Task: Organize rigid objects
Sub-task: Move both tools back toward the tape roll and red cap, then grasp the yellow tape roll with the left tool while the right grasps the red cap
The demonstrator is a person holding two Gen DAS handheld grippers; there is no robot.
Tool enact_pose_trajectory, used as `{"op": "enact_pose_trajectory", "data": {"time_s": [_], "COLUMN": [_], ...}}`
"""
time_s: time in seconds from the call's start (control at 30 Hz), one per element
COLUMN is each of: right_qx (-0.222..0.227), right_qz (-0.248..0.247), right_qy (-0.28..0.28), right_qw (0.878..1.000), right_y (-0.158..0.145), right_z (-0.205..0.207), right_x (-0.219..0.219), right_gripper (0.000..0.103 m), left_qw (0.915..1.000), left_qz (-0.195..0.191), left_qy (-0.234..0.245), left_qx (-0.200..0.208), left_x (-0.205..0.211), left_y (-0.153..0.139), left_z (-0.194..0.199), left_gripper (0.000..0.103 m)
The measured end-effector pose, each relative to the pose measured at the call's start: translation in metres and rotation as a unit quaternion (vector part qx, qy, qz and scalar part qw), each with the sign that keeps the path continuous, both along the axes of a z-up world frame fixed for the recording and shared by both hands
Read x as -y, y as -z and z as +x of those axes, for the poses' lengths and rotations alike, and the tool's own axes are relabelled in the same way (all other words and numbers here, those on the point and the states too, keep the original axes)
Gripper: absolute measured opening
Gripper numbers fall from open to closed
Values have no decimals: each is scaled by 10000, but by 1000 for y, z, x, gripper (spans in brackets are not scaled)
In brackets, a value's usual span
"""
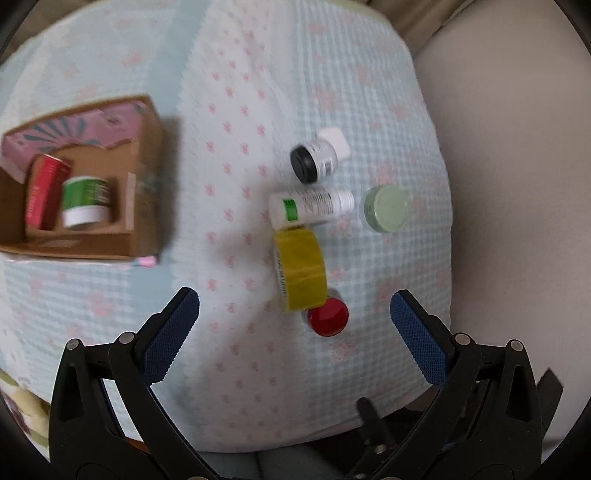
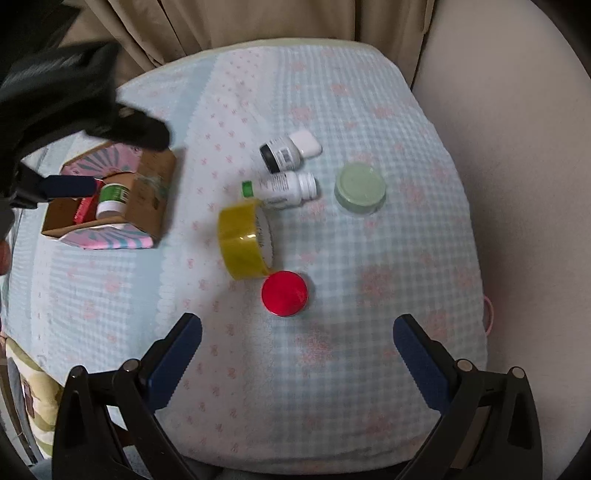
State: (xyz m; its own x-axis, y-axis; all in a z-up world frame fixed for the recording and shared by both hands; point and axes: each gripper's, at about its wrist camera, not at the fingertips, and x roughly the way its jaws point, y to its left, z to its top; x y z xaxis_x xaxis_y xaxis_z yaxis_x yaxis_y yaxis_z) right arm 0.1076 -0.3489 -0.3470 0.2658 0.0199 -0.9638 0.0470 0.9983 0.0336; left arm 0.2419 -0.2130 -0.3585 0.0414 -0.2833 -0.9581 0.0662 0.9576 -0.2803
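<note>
A cardboard box (image 1: 146, 155) (image 2: 147, 201) sits at the left, holding a red carton (image 1: 46, 192) and a green-labelled jar (image 1: 86, 201) (image 2: 112, 201). On the checked cloth lie a yellow tape roll (image 1: 301, 273) (image 2: 242, 238), a red-lidded jar (image 1: 328, 317) (image 2: 284, 293), a white bottle (image 1: 310, 206) (image 2: 286, 190), a black-based bottle with a white cap (image 1: 317, 160) (image 2: 288, 151) and a pale green jar (image 1: 386, 208) (image 2: 360, 190). My left gripper (image 1: 295, 325) is open above the cloth, close to the red lid. My right gripper (image 2: 297, 349) is open, short of the red lid. The left gripper (image 2: 68, 186) shows blurred over the box.
The cloth covers a rounded cushion (image 2: 332, 387) that drops off at the right onto a beige surface (image 2: 517, 184). Beige curtains (image 2: 221, 26) hang behind. A patterned fabric (image 2: 33, 398) lies at the lower left.
</note>
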Motion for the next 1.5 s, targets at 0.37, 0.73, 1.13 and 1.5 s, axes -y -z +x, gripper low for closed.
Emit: {"op": "enact_pose_trajectory", "data": {"time_s": [0.37,0.73,1.13,1.5], "right_qx": [-333,-431,-481,-513], "right_qz": [-102,-317,-84,-59], "right_qy": [-206,-828,-1122,-1016], "right_qw": [9992,9951,9925,9935], "right_y": [93,143,151,143], "right_z": [11,36,50,45], "right_x": [-10,-23,-26,-23], "right_gripper": [103,85,50,50], "left_qw": [9957,9899,9868,9890], "left_qz": [302,398,260,324], "left_qy": [252,344,614,760], "left_qx": [-834,-1313,-1479,-1226], "left_x": [37,41,48,53], "left_y": [107,158,174,153], "left_z": [23,33,40,41], "left_gripper": [96,71,39,39]}}
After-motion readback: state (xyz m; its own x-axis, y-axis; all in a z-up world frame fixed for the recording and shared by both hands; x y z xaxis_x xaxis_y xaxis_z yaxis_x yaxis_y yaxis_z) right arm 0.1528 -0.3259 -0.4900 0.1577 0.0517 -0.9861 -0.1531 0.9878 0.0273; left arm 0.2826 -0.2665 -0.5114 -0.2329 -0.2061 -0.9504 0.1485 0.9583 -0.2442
